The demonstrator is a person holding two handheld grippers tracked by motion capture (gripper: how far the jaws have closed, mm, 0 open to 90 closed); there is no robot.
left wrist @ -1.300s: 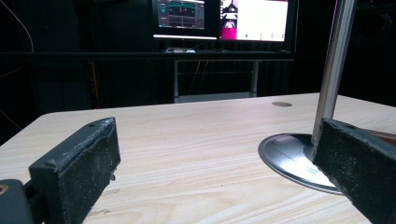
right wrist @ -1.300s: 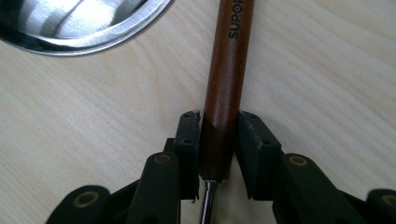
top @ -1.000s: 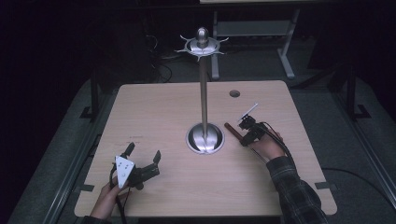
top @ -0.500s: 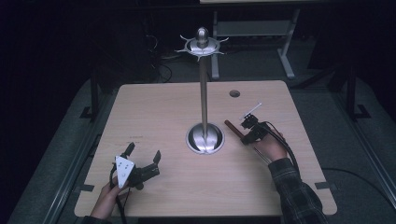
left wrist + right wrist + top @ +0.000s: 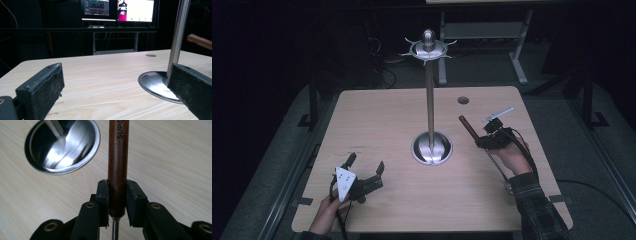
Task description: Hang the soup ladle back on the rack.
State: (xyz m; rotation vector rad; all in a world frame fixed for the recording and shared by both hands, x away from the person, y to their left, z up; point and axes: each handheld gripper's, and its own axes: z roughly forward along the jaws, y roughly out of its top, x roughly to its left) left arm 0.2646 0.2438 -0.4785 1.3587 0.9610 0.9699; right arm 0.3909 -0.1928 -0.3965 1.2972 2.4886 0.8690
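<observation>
A tall metal stand with a round base and hooks at its top rises from the middle of the wooden table. To its right, my right gripper is shut on a utensil's brown wooden handle, held off the table and pointing toward the stand. In the right gripper view, the pads clamp the handle near its metal shaft, with the base ahead. My left gripper rests open and empty at the front left, its jaws facing the base.
A small round hole sits near the table's far right. Monitors and a metal frame stand beyond the far edge. The floor around is dark, with cables behind the table.
My right gripper has lifted with the utensil, and the handle's tip has risen and drawn a little farther back on the table. The left gripper has stayed put.
</observation>
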